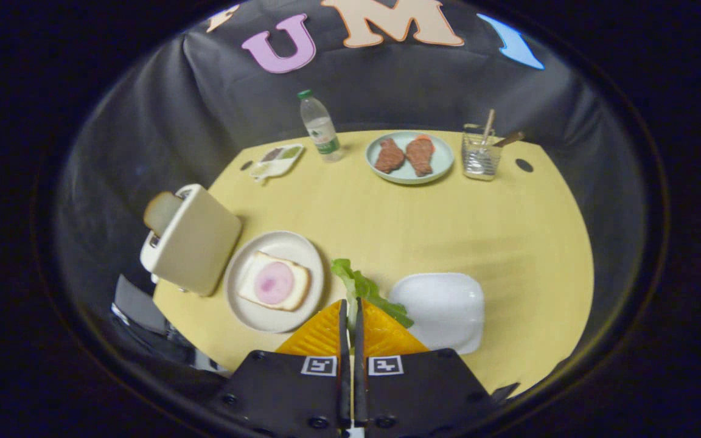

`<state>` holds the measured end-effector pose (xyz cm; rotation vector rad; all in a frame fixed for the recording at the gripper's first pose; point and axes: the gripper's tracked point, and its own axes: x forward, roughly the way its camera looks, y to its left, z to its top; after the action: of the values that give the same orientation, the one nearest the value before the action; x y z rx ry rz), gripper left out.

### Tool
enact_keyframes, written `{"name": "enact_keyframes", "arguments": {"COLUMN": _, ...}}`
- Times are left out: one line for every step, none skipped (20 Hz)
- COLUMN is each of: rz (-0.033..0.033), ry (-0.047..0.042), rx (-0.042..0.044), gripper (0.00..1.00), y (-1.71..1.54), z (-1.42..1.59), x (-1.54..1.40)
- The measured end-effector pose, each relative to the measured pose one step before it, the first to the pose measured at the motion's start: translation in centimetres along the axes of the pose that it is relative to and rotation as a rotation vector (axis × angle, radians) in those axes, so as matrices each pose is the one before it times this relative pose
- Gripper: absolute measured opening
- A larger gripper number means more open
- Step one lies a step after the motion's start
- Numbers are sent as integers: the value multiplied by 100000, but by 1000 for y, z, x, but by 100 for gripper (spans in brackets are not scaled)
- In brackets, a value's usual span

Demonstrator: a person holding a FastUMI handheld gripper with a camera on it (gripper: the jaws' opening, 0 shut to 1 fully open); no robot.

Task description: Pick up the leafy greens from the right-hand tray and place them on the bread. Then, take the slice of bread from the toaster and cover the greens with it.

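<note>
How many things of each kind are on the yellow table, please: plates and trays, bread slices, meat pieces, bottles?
Plates and trays: 4 (bread plate, meat plate, white tray, small dish)
Bread slices: 2 (plated, in toaster)
Meat pieces: 2
Bottles: 1
Total: 9

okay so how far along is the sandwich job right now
Done: the leafy greens are off the white tray, clamped between the gripper's closed jaws. In hand: carrying them toward the bread on the round plate. Left: lay them on it, then pull the slice from the toaster to cover them.
</note>
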<state>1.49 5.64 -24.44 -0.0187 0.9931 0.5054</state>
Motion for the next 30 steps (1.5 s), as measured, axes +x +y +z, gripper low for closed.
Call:
{"name": "enact_keyframes", "arguments": {"rz": 5006, "ry": 506, "rx": 2692, "gripper": 5, "y": 2024, "z": 184, "x": 169}}
{"name": "enact_keyframes", "arguments": {"rz": 4940, "ry": 879, "rx": 2565, "gripper": 5, "y": 1990, "z": -18, "x": 402}}
{"name": "enact_keyframes", "arguments": {"rz": 5270, "ry": 671, "rx": 2605, "gripper": 5, "y": 1985, "z": 121, "x": 502}}
{"name": "enact_keyframes", "arguments": {"rz": 5109, "ry": 452, "rx": 2776, "gripper": 5, "y": 2105, "z": -84, "x": 596}}
{"name": "enact_keyframes", "arguments": {"rz": 4730, "ry": -66, "rx": 2743, "gripper": 5, "y": 1970, "z": 130, "x": 665}}
{"name": "enact_keyframes", "arguments": {"rz": 4117, "ry": -170, "rx": 2647, "gripper": 5, "y": 1702, "z": 104, "x": 773}}
{"name": "enact_keyframes", "arguments": {"rz": 3273, "ry": -389, "rx": 2362, "gripper": 5, "y": 1386, "z": -36, "x": 999}}
{"name": "enact_keyframes", "arguments": {"rz": 2317, "ry": -531, "rx": 1419, "gripper": 5, "y": 1050, "z": 96, "x": 1007}}
{"name": "enact_keyframes", "arguments": {"rz": 1372, "ry": -226, "rx": 1190, "gripper": 5, "y": 662, "z": -210, "x": 967}}
{"name": "enact_keyframes", "arguments": {"rz": 664, "ry": -29, "rx": 1133, "gripper": 5, "y": 298, "z": -159, "x": 1034}}
{"name": "enact_keyframes", "arguments": {"rz": -605, "ry": 365, "rx": 1376, "gripper": 5, "y": -283, "z": -268, "x": 925}}
{"name": "enact_keyframes", "arguments": {"rz": -1867, "ry": 725, "rx": 1447, "gripper": 5, "y": -737, "z": -419, "x": 825}}
{"name": "enact_keyframes", "arguments": {"rz": -3310, "ry": 986, "rx": 1434, "gripper": 5, "y": -1192, "z": -338, "x": 828}}
{"name": "enact_keyframes", "arguments": {"rz": -4284, "ry": 1917, "rx": 963, "gripper": 5, "y": -1420, "z": -487, "x": 799}}
{"name": "enact_keyframes", "arguments": {"rz": -4695, "ry": 1091, "rx": 216, "gripper": 5, "y": -1378, "z": -419, "x": 740}}
{"name": "enact_keyframes", "arguments": {"rz": -5416, "ry": 596, "rx": -750, "gripper": 5, "y": -1826, "z": -95, "x": 760}}
{"name": "enact_keyframes", "arguments": {"rz": -5581, "ry": 600, "rx": -1392, "gripper": 5, "y": -1794, "z": -62, "x": 537}}
{"name": "enact_keyframes", "arguments": {"rz": -4968, "ry": 770, "rx": -1487, "gripper": 5, "y": -1338, "z": -222, "x": 463}}
{"name": "enact_keyframes", "arguments": {"rz": -2896, "ry": 884, "rx": -1263, "gripper": 5, "y": -698, "z": -244, "x": 345}}
{"name": "enact_keyframes", "arguments": {"rz": -2347, "ry": 1108, "rx": -908, "gripper": 6, "y": -444, "z": -362, "x": 449}}
{"name": "enact_keyframes", "arguments": {"rz": -2157, "ry": 516, "rx": -1035, "gripper": 6, "y": -498, "z": -116, "x": 164}}
{"name": "enact_keyframes", "arguments": {"rz": -1805, "ry": 491, "rx": -834, "gripper": 6, "y": -228, "z": -147, "x": 53}}
{"name": "enact_keyframes", "arguments": {"rz": -794, "ry": 266, "rx": -658, "gripper": 9, "y": -146, "z": -109, "x": 187}}
{"name": "enact_keyframes", "arguments": {"rz": -656, "ry": -222, "rx": -475, "gripper": 13, "y": -105, "z": -138, "x": -58}}
{"name": "enact_keyframes", "arguments": {"rz": -898, "ry": -122, "rx": -83, "gripper": 17, "y": -191, "z": -33, "x": 119}}
{"name": "enact_keyframes", "arguments": {"rz": -864, "ry": 565, "rx": 59, "gripper": 21, "y": -198, "z": -124, "x": -62}}
{"name": "enact_keyframes", "arguments": {"rz": -928, "ry": 88, "rx": 124, "gripper": 25, "y": -213, "z": -28, "x": -30}}
{"name": "enact_keyframes", "arguments": {"rz": -895, "ry": -534, "rx": -94, "gripper": 29, "y": -252, "z": 112, "x": -385}}
{"name": "enact_keyframes", "arguments": {"rz": -1286, "ry": -585, "rx": 126, "gripper": 33, "y": -234, "z": 170, "x": -64}}
{"name": "enact_keyframes", "arguments": {"rz": -1616, "ry": -831, "rx": 158, "gripper": 37, "y": -448, "z": 66, "x": -275}}
